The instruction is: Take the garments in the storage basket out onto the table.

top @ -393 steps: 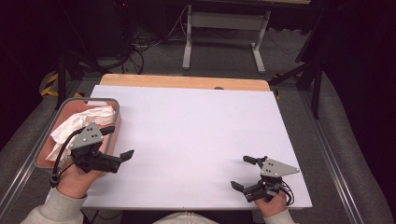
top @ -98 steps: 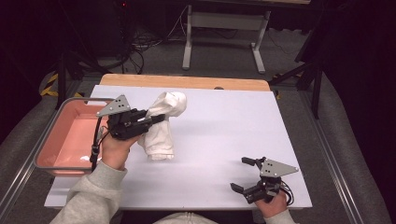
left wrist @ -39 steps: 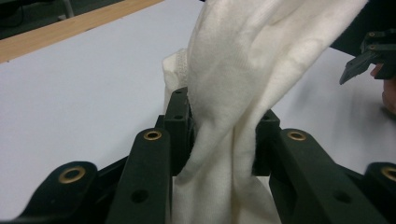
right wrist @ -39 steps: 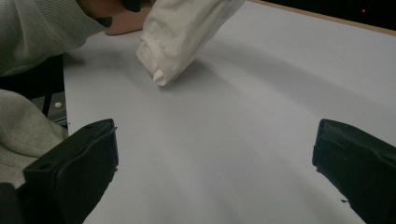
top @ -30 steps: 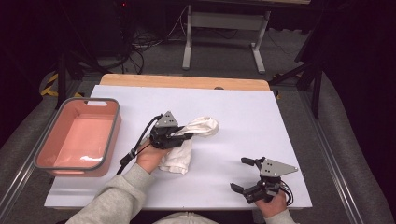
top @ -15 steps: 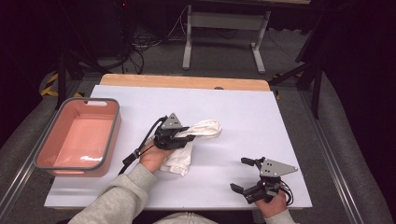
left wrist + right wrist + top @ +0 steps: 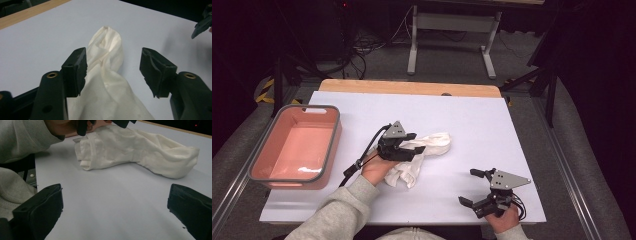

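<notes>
With the white cloth (image 7: 422, 156) lying mid-frame on the desk (image 7: 512, 130), outside the pink tub (image 7: 297, 145), the left gripper (image 7: 113, 71) fingers have just been opening and are standing released around it, while the right gripper (image 7: 474, 187) is idling spread at lower right.

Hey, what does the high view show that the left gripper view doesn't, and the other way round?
High view alone: the pink bin at the table's left, the person's grey sleeve, and the right gripper resting open near the front edge. Left gripper view alone: a close look between the left gripper and its pads, which have just been opening and stand clear of the cloth lying between them. Both share the white cloth on the white table.
</notes>
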A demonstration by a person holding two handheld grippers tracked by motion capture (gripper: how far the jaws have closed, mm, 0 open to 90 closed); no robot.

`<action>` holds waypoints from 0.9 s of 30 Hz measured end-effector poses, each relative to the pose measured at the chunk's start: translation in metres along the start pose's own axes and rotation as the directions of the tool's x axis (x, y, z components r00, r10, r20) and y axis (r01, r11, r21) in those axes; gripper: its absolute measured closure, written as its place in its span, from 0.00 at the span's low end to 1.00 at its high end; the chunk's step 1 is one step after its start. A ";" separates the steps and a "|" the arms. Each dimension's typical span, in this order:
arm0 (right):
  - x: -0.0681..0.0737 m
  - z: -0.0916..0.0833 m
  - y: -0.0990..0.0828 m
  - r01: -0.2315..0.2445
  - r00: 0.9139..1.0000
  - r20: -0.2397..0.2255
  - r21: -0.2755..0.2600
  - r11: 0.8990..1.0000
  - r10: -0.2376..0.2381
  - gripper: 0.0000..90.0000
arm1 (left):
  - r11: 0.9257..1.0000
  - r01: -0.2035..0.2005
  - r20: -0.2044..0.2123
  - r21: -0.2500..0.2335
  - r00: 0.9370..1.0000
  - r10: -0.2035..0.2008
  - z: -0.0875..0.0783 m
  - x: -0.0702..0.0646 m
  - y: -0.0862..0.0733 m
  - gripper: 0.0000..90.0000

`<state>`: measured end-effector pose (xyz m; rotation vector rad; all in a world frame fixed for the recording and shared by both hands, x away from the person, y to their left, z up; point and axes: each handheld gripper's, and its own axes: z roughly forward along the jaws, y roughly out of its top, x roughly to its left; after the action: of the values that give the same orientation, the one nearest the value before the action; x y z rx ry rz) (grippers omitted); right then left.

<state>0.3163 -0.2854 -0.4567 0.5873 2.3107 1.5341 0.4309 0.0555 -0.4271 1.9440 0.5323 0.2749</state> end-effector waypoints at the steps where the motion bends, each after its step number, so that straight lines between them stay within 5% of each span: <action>1: 0.000 0.000 0.000 0.001 1.000 0.000 0.000 1.000 -0.001 0.01 | 1.000 0.002 0.004 -0.004 1.000 -0.002 -0.001 0.000 0.000 0.42; 15: -0.002 0.003 0.002 -0.001 1.000 -0.015 -0.009 1.000 0.001 0.01 | 1.000 -0.006 0.049 -0.026 0.999 0.007 -0.029 -0.006 0.010 0.08; 27: -0.001 0.003 0.002 0.001 1.000 -0.017 -0.010 1.000 -0.001 0.01 | 0.996 -0.067 0.062 -0.059 0.996 0.071 -0.061 -0.014 0.013 0.03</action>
<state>0.3191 -0.2832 -0.4559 0.5726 2.3141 1.5551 0.3958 0.0934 -0.3887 1.9119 0.4118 0.2679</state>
